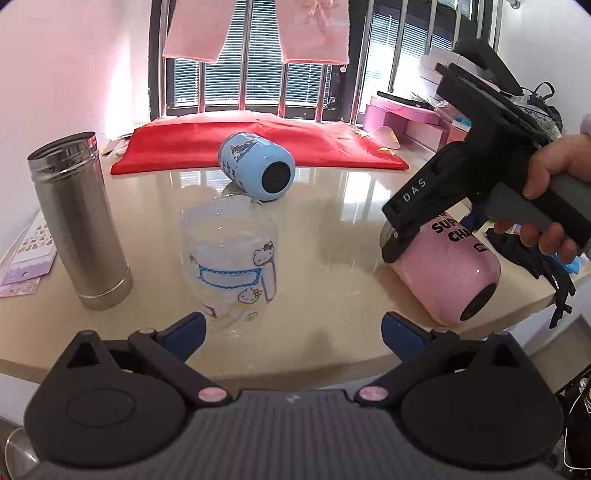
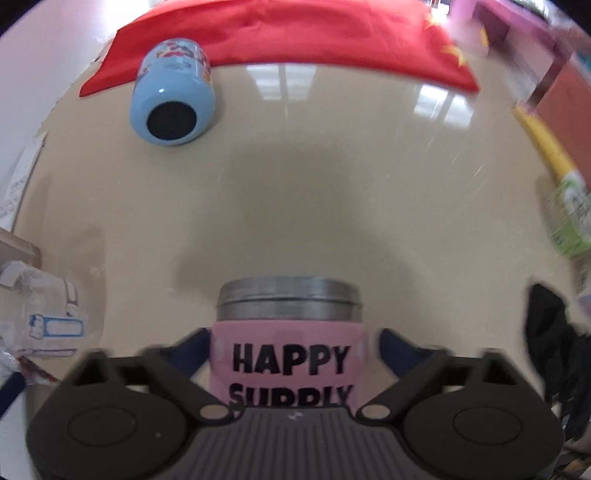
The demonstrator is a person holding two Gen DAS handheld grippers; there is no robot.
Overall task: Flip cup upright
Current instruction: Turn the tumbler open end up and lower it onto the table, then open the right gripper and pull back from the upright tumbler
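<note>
Home room; barred window (image 1: 258, 74); pink towels (image 1: 199, 33); cups on beige table (image 1: 332, 221)

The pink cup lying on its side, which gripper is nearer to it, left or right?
Right. The right gripper has its fingers on either side of the pink cup. The left gripper sits open, well off to the cup's left.

Left wrist view low, farther back; right close, downward; both share blue cup (image 1: 256, 166) (image 2: 173, 107).
</note>
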